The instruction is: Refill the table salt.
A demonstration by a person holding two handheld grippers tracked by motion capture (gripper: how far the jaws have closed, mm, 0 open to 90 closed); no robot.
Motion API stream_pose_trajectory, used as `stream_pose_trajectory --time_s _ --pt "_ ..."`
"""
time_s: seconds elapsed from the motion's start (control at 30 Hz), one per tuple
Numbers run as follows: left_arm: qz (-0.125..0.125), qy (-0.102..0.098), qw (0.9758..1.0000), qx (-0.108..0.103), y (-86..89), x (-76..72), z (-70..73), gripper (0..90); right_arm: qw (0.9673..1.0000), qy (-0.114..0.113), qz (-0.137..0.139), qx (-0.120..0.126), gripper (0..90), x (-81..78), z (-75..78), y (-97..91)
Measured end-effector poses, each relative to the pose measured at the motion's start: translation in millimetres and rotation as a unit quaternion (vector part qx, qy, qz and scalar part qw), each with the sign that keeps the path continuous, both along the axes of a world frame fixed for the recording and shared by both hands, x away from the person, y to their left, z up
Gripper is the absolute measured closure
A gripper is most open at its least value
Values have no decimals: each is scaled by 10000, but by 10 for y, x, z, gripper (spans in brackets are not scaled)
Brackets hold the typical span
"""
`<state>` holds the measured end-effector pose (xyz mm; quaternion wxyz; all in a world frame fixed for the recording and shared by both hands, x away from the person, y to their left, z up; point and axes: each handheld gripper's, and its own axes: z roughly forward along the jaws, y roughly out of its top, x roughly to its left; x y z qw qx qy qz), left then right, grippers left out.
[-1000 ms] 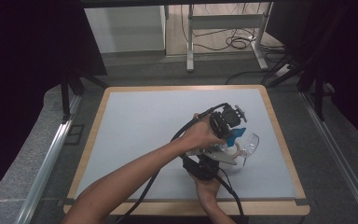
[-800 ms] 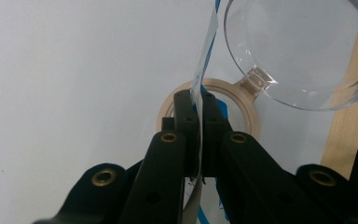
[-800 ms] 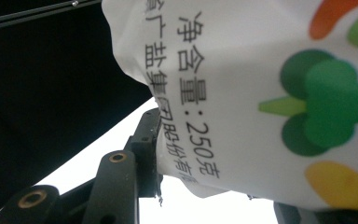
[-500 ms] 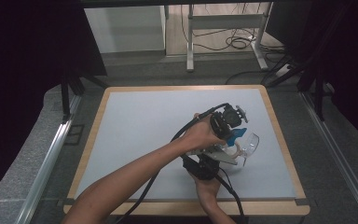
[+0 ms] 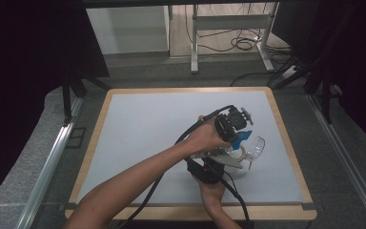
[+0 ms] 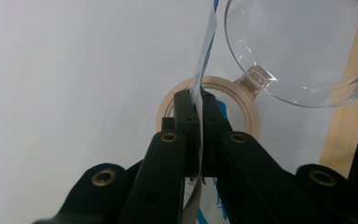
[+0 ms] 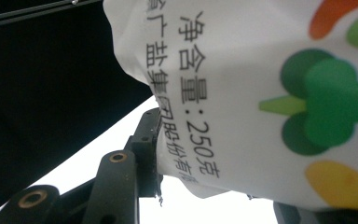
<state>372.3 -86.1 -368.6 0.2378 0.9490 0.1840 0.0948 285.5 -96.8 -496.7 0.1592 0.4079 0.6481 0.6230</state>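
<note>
A white salt bag (image 7: 261, 93) with black print and coloured vegetable pictures hangs between both grippers over the right part of the pale mat (image 5: 143, 129). My left gripper (image 6: 196, 100) is shut on the bag's thin white-and-blue edge (image 6: 205, 56); in the high view the left gripper (image 5: 237, 136) points down from above the bag. My right gripper (image 5: 225, 161) comes in from the near side. It is shut on the bag's lower corner, with one black finger (image 7: 144, 140) pressed against the film. A clear plastic bowl (image 6: 298, 46) sits just past the bag, beside a beige ring (image 6: 251, 116).
A wooden frame (image 5: 286, 138) borders the mat, close to the clear bowl (image 5: 255, 145) on the right. Black cables (image 5: 190, 136) trail from both grippers toward the near edge. Beyond the table stand dark frame posts and a metal stand on the floor.
</note>
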Motion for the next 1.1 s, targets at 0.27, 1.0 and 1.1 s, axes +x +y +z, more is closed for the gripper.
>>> stream_pose_trajectory --time_s 0.27,1.0,1.1 --pt "0 3 10000 -15 14 -4 -4 899 10000 -13 -8 -26 572 -1 -10 11" --pt "29 35 9998 -210 75 15 47 900 9999 -120 -11 -64 575 -11 -7 20" --pt "27 63 9997 -228 72 16 55 900 9999 -124 -11 -62 575 -13 0 16"
